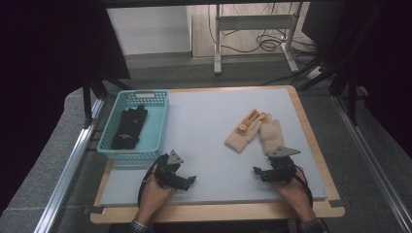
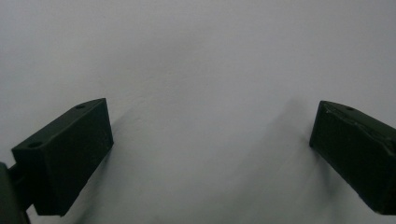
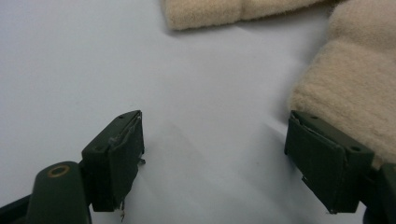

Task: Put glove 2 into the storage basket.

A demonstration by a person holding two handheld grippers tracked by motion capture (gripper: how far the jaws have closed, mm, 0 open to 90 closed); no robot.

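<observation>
Beige gloves (image 1: 256, 131) are seen lying on the desk (image 1: 204, 126) just beyond the right hand-held gripper (image 3: 215, 154), whose spread, empty jaws flank one cuff, while the left hand-held gripper (image 1: 187, 180), likewise spread, is well apart.

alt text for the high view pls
A person's hands hold the left gripper and the right gripper, both open, low over a grey mat. Two cream gloves lie overlapping just beyond the right one, and a black glove lies in a teal basket at the mat's left edge.
</observation>
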